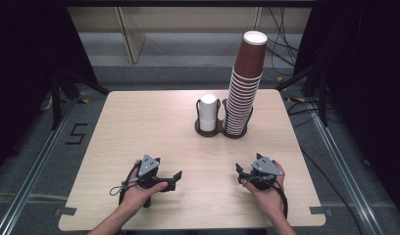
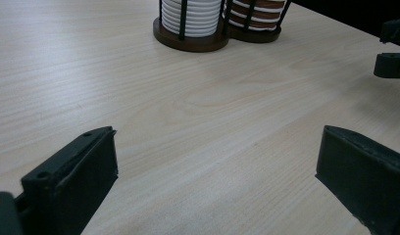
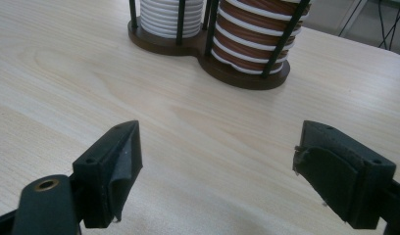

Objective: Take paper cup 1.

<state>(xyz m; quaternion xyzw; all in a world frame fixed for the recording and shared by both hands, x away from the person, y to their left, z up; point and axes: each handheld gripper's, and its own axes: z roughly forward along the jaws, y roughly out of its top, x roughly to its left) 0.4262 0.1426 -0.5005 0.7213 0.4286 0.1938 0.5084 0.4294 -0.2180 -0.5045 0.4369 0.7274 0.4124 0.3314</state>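
Cups stand in a dark two-ring holder [image 1: 220, 131] at about one o'clock from the table's [image 1: 139, 127] middle, toward the far edge: a short white stack [image 1: 207, 112] in the left ring and a tall brown stack [image 1: 244, 85] in the right ring, the two just beside each other and kept upright by thin black posts, which is likely why the tall column leans only a little and does not topple. Both hands rest on the near half of the table, well apart from the holder. The left gripper [image 1: 176, 176] sits at about seven o'clock, its jaws spread wide with nothing between them, and in the left gripper view bare wood shows between them with the holder's base [image 2: 190, 41] ahead at twelve o'clock. The right gripper [image 1: 240, 172] sits at about five o'clock, its jaws also parted and empty (a shade less wide, by the look of it), and the right gripper view looks along them toward the brown cups' [image 3: 252, 29] lower rims at about one o'clock. Judging by this symmetric, low, open posture, the tools are held ready to reach forward, with the cups as the nearest work and no grasp begun yet
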